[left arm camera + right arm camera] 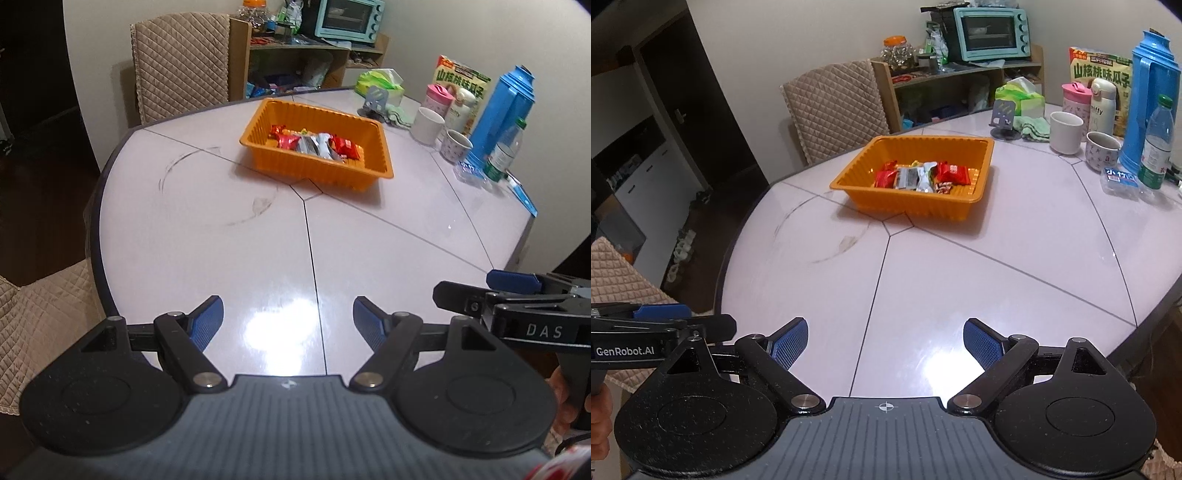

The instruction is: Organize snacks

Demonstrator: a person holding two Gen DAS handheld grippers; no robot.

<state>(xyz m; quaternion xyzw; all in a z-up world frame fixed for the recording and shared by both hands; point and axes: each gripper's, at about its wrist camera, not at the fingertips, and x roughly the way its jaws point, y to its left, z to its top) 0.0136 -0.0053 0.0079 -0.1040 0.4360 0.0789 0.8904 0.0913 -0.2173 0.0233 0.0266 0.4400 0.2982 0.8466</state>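
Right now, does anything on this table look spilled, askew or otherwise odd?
Nothing is spilled or tipped. The snack packets all lie inside the orange tray, bunched toward one side. The only oddity is a dark, smudged ring mark on the white tabletop beside the tray. Mugs and bottles at the far edge stand upright.

Home dining room: table (960, 266), padded chair (834, 110), toaster oven (991, 33).

You can read "DAS" on the right hand-held gripper (491, 295), "GenRobot.AI" on the left hand-held gripper (661, 314), "山核桃味瓜子" on the snack bag (1102, 74) and "miffy" on the white flask (1102, 101), both standing on the bench (960, 280).
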